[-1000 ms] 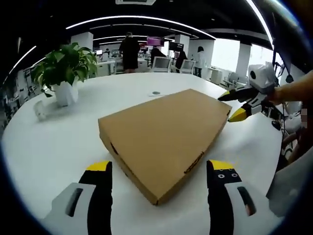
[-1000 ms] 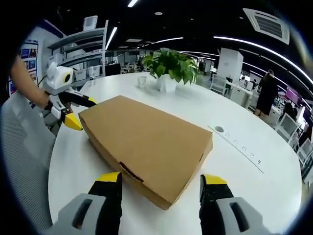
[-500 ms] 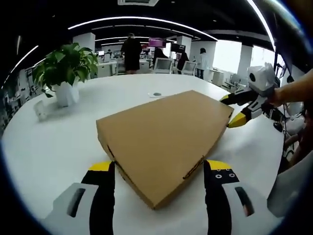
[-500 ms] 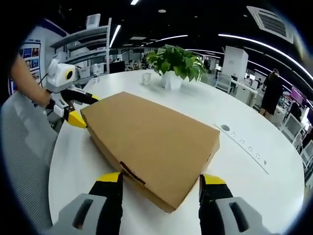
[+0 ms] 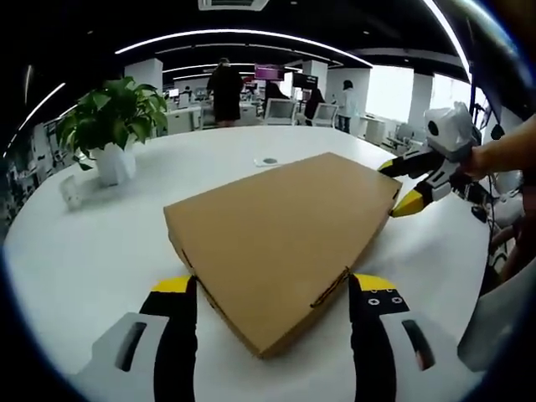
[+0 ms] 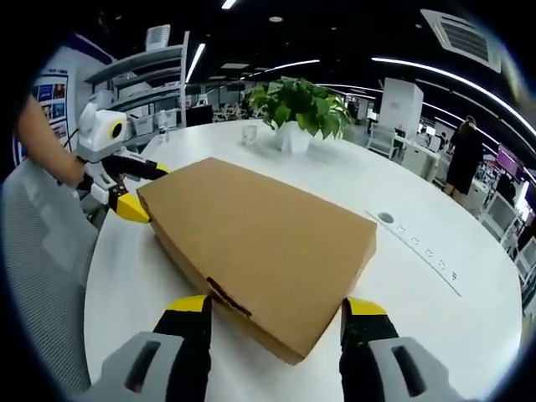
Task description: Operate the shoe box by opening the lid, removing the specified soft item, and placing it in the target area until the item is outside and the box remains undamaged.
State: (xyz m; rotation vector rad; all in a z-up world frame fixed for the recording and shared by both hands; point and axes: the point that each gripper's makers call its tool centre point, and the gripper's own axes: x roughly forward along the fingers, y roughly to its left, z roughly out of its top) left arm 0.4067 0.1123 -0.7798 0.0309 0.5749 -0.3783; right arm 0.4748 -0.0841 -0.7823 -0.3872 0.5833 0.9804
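Note:
A flat brown cardboard shoe box (image 5: pixel 280 226) lies closed on the round white table (image 5: pixel 92 243). My left gripper (image 5: pixel 273 289) is open, its yellow-tipped jaws straddling the box's near corner. In the right gripper view the same box (image 6: pixel 260 243) sits with my right gripper (image 6: pixel 272 308) open around its opposite corner. The right gripper (image 5: pixel 409 186) shows at the box's far right corner in the left gripper view, held by a hand. The left gripper (image 6: pixel 134 188) appears at the box's far left corner in the right gripper view. The box's contents are hidden.
A potted green plant (image 5: pixel 113 126) in a white pot stands at the back left, with a small glass (image 5: pixel 69 191) beside it. A round port (image 5: pixel 267 160) is set in the table. A grey chair (image 6: pixel 38 251) stands by the table edge. People stand among desks behind.
Both grippers have closed in on the box's opposite corners over the last second; since half a second ago hardly anything has shifted. The lid stays shut.

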